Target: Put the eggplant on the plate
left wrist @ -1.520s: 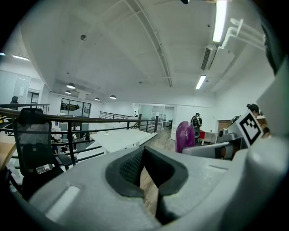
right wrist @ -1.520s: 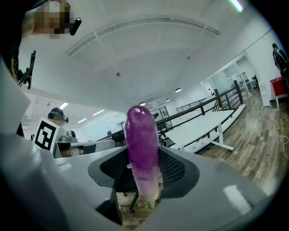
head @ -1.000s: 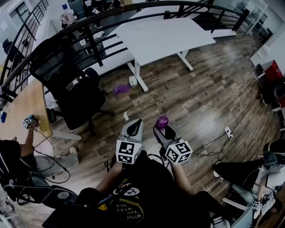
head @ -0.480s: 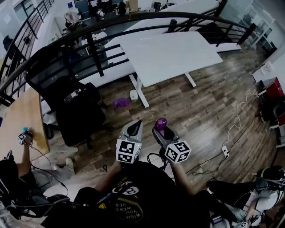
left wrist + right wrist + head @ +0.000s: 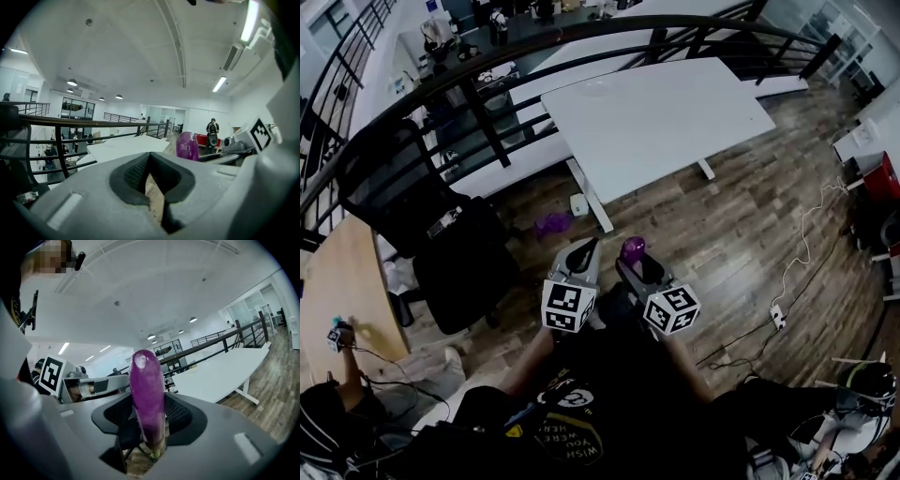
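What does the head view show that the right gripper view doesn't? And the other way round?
Only the head view shows the black office chair and a small purple thing lying on the wooden floor.

Only the right gripper view shows the ceiling lights and the greenish stem end of the long shiny purple eggplant, low between the jaws.

Both show the eggplant clamped upright in the right gripper, the big white table, the dark railing and the left gripper.
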The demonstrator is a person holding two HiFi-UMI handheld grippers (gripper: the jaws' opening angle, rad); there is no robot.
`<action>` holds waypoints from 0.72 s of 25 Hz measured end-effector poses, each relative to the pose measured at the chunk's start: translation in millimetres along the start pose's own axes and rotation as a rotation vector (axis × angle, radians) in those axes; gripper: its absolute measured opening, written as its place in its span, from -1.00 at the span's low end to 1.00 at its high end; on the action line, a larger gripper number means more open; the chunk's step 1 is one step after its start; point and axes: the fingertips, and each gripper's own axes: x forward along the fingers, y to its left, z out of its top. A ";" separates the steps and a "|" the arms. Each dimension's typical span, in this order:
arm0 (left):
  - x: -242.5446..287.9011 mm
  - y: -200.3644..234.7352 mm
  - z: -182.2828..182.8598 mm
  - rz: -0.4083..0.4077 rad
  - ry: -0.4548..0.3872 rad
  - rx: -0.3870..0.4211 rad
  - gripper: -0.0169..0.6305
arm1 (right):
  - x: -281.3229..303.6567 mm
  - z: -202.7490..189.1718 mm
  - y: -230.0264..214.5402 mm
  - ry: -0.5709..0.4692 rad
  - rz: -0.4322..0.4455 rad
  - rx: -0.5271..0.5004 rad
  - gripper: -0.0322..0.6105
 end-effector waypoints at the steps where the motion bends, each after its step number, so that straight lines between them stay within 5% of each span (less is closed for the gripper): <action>1: 12.5 9.5 0.0 0.013 0.007 -0.004 -0.93 | 9.4 4.0 -12.9 0.004 -0.003 0.008 -0.21; 18: 276.0 109.3 67.4 0.139 0.059 -0.015 -0.93 | 172.3 124.8 -228.5 0.068 0.097 -0.030 -0.21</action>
